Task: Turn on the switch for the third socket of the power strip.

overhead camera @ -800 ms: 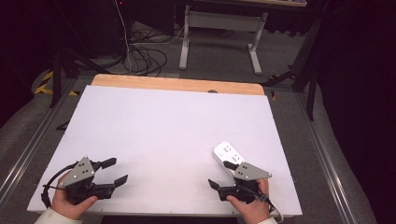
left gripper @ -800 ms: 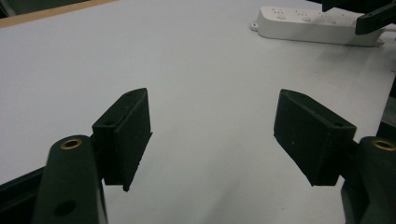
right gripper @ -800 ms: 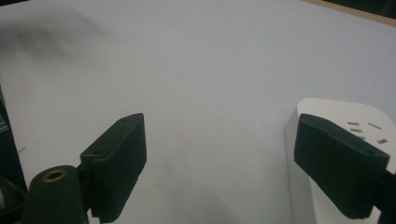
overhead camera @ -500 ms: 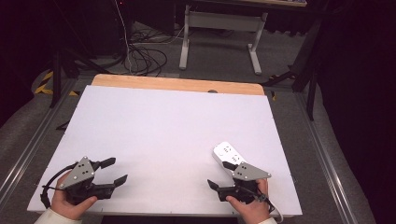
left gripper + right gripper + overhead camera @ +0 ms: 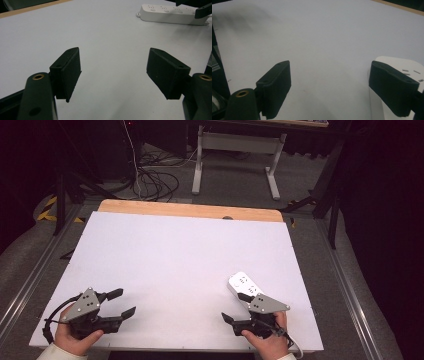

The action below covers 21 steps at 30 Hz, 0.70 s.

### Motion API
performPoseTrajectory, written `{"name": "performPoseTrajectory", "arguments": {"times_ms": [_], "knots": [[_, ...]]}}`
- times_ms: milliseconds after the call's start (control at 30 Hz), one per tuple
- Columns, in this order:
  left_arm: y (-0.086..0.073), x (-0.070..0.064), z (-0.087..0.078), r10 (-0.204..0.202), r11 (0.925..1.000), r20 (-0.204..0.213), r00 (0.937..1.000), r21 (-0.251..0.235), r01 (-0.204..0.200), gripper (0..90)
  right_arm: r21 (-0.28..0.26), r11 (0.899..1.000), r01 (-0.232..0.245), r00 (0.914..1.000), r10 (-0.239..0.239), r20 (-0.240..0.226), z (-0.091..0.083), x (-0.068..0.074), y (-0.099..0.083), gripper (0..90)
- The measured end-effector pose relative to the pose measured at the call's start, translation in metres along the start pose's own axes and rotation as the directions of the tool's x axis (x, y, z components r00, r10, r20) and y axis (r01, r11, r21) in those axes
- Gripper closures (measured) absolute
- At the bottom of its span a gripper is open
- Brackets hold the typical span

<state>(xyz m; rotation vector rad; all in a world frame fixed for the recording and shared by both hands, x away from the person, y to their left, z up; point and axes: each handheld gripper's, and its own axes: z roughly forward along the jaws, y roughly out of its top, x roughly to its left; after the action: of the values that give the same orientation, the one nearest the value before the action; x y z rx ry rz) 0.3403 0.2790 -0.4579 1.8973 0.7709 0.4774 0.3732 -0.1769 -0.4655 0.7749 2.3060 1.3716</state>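
A white power strip point(image 5: 243, 284) lies on the white table top point(image 5: 180, 255) near the front right. My right gripper point(image 5: 235, 307) rests at the front edge just behind it, jaws wide apart, one jaw over the strip's near end point(image 5: 402, 67). My left gripper point(image 5: 121, 303) sits at the front left, open and holding nothing. In the left gripper view the power strip point(image 5: 170, 11) shows far off at the top right, with part of the other gripper above it.
A wooden strip point(image 5: 190, 211) runs along the table's far edge. Metal rails point(image 5: 30, 280) flank both sides. On the floor beyond are a tangle of cables point(image 5: 155, 180) and a grey stand point(image 5: 235, 150).
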Motion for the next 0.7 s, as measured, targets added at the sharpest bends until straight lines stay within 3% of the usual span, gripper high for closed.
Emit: {"name": "performPoseTrajectory", "arguments": {"times_ms": [267, 700], "knots": [[0.0, -0.001, 0.0, 0.003, 1.0, -0.006, 1.0, 0.007, -0.003, 27.8, 0.023, 0.999, 0.027, 0.9996, -0.027, 0.007, -0.003, 0.002, 0.011, 20.6], [0.0, 0.0, 0.0, 0.004, 0.9999, -0.013, 0.9999, 0.009, -0.004, 27.9, 0.018, 1.0, 0.023, 0.9995, -0.023, 0.021, -0.011, -0.005, 0.03, 23.1]]}}
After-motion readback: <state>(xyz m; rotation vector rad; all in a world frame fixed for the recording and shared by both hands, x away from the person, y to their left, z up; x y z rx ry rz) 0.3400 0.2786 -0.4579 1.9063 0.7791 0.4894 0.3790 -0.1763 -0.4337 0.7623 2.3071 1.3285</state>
